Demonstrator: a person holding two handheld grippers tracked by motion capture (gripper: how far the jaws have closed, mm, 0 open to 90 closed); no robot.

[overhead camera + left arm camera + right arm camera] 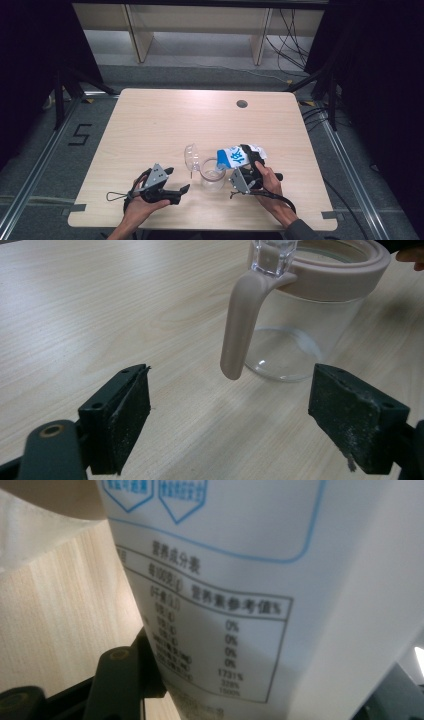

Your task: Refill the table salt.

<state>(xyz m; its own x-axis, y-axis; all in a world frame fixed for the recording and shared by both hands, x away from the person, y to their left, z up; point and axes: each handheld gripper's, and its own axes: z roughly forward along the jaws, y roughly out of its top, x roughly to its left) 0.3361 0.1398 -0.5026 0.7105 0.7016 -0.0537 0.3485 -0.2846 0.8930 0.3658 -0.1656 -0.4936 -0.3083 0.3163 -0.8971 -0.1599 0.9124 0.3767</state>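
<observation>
A clear jar with a pale pink rim stands near the table's front middle, and its hinged clear lid is flipped open to the left. Tilted over the jar's right side is a white and blue bag, with my right gripper shut on it. In the right gripper view the bag's printed side sits between the jaws of that gripper. My left gripper is open just left of the jar. In its own view the open left gripper faces the jar and its pink latch.
The wooden table has a round cable hole at the back right. Beyond the far edge stand pale shelf legs, and cables lie on the floor. Black frames flank both sides.
</observation>
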